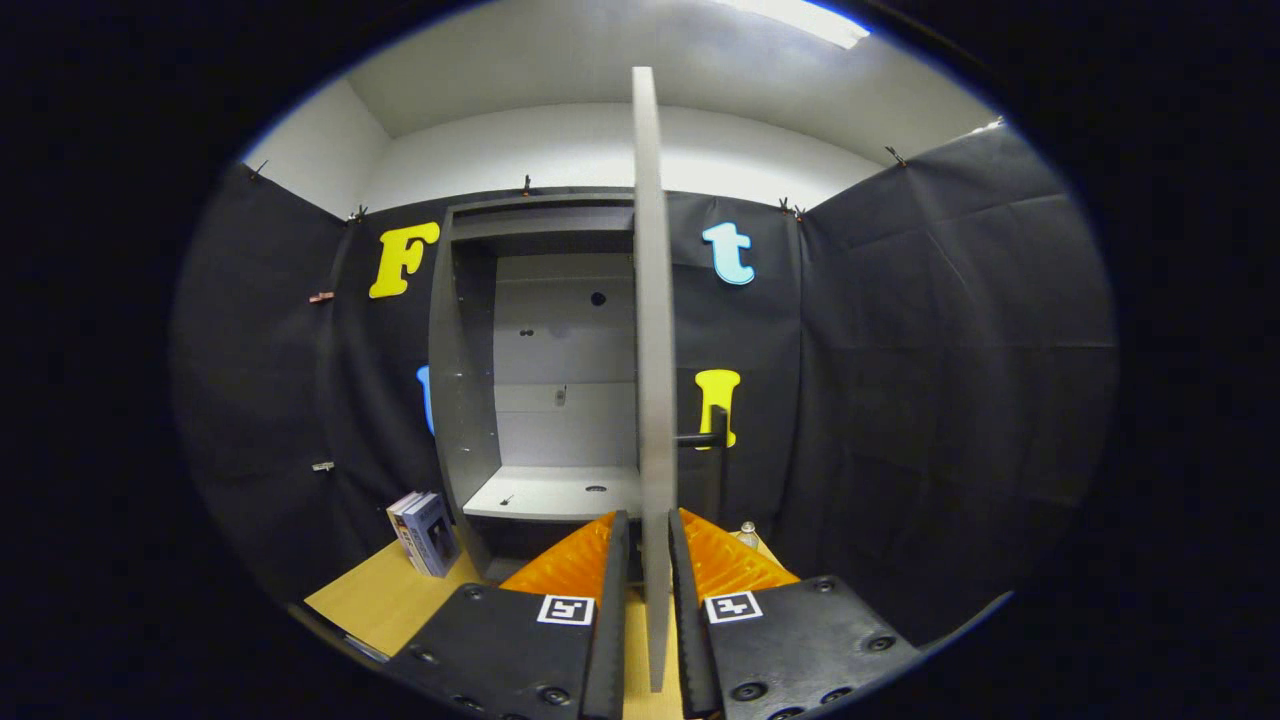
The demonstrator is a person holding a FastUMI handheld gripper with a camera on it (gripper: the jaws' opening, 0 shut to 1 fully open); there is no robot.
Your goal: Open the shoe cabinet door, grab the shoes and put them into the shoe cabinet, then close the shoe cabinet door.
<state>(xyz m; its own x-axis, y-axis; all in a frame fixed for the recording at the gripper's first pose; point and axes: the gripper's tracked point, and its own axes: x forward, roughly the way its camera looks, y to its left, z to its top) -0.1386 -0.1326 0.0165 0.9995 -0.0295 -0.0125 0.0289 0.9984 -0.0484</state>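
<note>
Books [424, 533] on wooden table [385, 600]

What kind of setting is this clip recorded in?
Probably a staged recording booth: black cloth walls clipped up around a grey shoe cabinet on a wooden tabletop. The gripper straddles the open cabinet door.

Door [654, 330] edge-on between tongs [648, 545], cabinet [540, 360] beyond.

Your door [655, 330] stands edge-on between the fingers of the tongs [648, 550], so you cannot see its faces, and whether both fingers actually press on it is too close to tell. It hides the right part of the shoe cabinet [540, 380] interior and most of the handle [700, 438] poking out to its right. The books [425, 532] on the counter [390, 600] are too small to make out, and a small bottle [747, 537] shows just its top past the right finger.
</note>
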